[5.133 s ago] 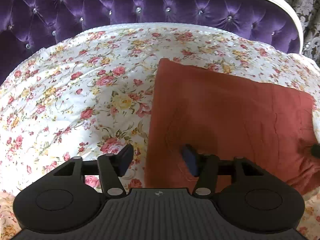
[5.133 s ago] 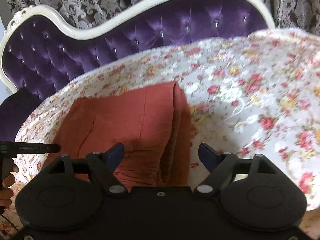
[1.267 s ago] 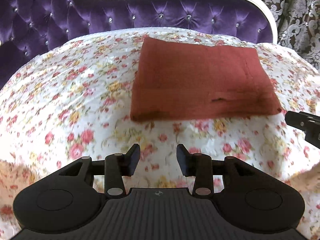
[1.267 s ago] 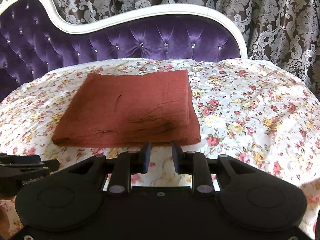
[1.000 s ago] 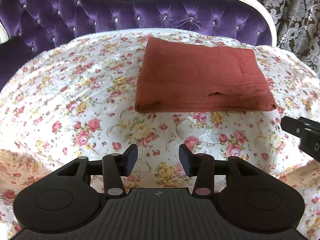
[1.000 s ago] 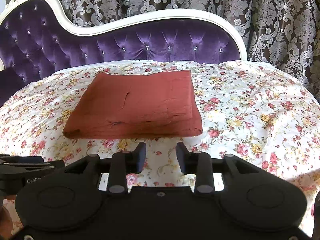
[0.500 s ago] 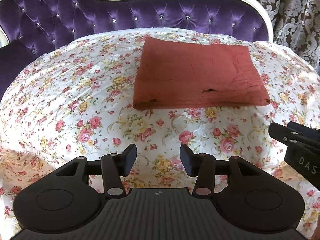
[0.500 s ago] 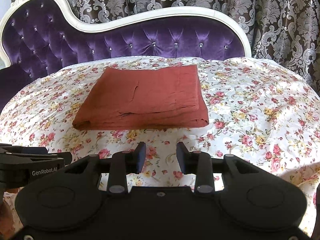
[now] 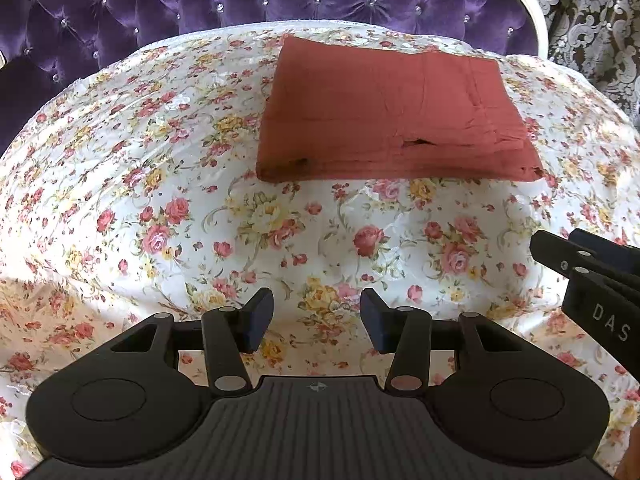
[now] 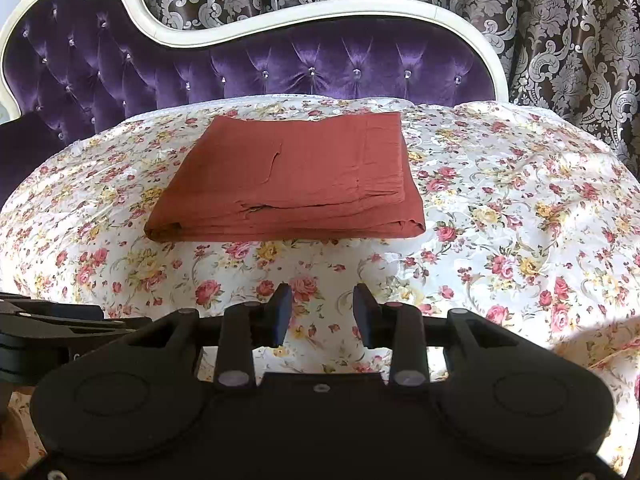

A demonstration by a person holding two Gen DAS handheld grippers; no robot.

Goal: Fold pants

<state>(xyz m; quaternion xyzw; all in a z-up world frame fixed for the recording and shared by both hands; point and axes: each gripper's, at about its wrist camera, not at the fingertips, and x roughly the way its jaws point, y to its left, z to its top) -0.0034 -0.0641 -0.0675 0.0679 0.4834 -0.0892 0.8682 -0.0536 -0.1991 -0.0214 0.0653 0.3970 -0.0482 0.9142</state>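
Note:
The rust-red pants (image 9: 392, 116) lie folded into a flat rectangle on the flowered bedspread (image 9: 160, 208), toward its far side; in the right wrist view the folded pants (image 10: 292, 180) show stacked layers along their near edge. My left gripper (image 9: 316, 320) hovers over bare bedspread well short of the pants, open, nothing between its fingers. My right gripper (image 10: 322, 312) is likewise back from the pants, jaws apart by a narrow gap and empty. Each gripper's black body shows at the edge of the other's view.
A purple tufted headboard (image 10: 280, 68) with a white frame rises behind the bedspread. Patterned dark curtains (image 10: 560, 32) hang beyond it. Bedspread (image 10: 520, 220) stretches wide to the right of the pants and between them and both grippers.
Five seconds ago both grippers stood wide at the pants' near edge. Both have since drawn back with narrower jaws, leaving the pants lying folded. In the last second they barely moved.

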